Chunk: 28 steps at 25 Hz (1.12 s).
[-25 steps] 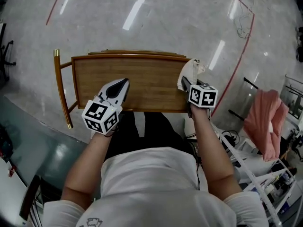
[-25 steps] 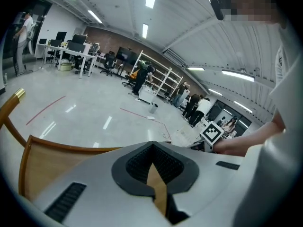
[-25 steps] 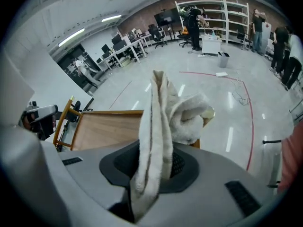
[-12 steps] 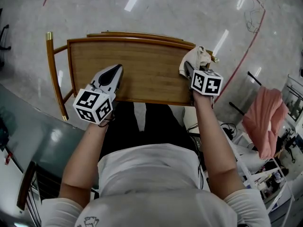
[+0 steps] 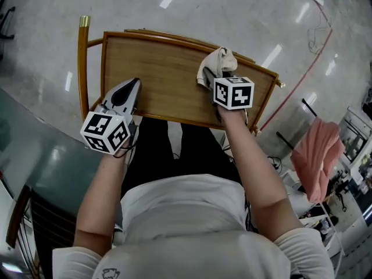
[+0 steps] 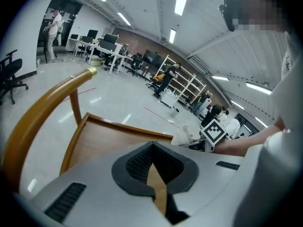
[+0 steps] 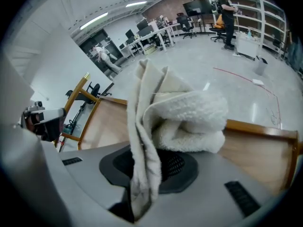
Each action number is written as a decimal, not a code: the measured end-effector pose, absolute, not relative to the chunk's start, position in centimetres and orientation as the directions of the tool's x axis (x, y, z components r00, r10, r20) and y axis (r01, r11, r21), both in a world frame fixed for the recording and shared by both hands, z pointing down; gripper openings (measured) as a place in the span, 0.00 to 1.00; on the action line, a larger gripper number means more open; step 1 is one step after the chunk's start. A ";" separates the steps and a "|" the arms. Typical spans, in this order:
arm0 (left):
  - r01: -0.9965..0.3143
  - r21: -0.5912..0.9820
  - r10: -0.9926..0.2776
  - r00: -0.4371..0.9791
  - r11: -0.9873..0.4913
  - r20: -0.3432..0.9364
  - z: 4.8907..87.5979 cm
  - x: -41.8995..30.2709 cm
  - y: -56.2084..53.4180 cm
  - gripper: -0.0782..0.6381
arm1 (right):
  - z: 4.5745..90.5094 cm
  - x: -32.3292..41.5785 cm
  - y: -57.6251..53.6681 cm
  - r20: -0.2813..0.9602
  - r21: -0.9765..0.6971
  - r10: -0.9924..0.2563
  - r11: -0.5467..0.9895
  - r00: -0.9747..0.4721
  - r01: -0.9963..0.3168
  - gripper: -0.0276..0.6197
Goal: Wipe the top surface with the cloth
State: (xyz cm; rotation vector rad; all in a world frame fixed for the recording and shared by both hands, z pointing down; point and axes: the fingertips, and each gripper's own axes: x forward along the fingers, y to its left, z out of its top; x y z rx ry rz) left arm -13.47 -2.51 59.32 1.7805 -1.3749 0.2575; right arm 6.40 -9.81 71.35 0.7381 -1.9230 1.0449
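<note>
The wooden top surface (image 5: 157, 68) has a raised rim and lies in front of me. My right gripper (image 5: 213, 79) is shut on a cream cloth (image 5: 217, 61), which rests bunched on the top right of its middle. In the right gripper view the cloth (image 7: 184, 112) folds over the jaws of the right gripper (image 7: 150, 168) and hides their tips. My left gripper (image 5: 134, 83) is shut with nothing in it, over the near left edge of the top. The left gripper view shows the left gripper (image 6: 152, 145) above the wood (image 6: 102, 138), with the cloth (image 6: 183, 135) further off.
A curved wooden handle rail with a brass tip (image 5: 83, 57) runs along the top's left end. A pink cloth (image 5: 314, 156) hangs on a rack to the right. The person's dark trouser legs (image 5: 168, 156) stand against the near edge. Desks and chairs stand far off.
My right gripper has slid the cloth leftwards from the top's right end towards its middle. The left gripper stays at the near left edge.
</note>
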 end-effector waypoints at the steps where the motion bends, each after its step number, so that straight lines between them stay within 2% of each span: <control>1: -0.872 0.489 -0.699 0.368 -0.030 0.613 59.0 -14.5 -2.1 0.12 | 71.3 4.5 -9.4 0.854 -0.398 -0.097 0.510 -0.511 -0.763 0.19; 11: -0.846 0.532 -0.734 0.358 0.006 0.577 56.0 -24.1 0.6 0.12 | 71.3 -15.3 -6.0 0.824 -0.456 0.044 0.643 -0.565 -0.615 0.19; 17: -0.832 0.554 -0.729 0.382 -0.005 0.568 55.2 -28.1 1.6 0.12 | 71.1 -24.5 -4.6 0.806 -0.482 0.089 0.673 -0.585 -0.561 0.19; 21: -0.828 0.560 -0.730 0.387 -0.008 0.563 55.2 -29.5 2.0 0.12 | 71.1 -27.4 -3.6 0.803 -0.480 0.099 0.691 -0.588 -0.540 0.19; 24: -0.826 0.563 -0.729 0.394 -0.014 0.560 55.3 -30.4 2.3 0.12 | 71.1 -27.3 -3.6 0.807 -0.468 0.070 0.680 -0.586 -0.564 0.19; 28: -0.820 0.571 -0.721 0.412 -0.028 0.557 55.2 -31.1 3.1 0.12 | 71.1 -27.5 -0.6 0.796 -0.508 0.105 0.652 -0.596 -0.563 0.19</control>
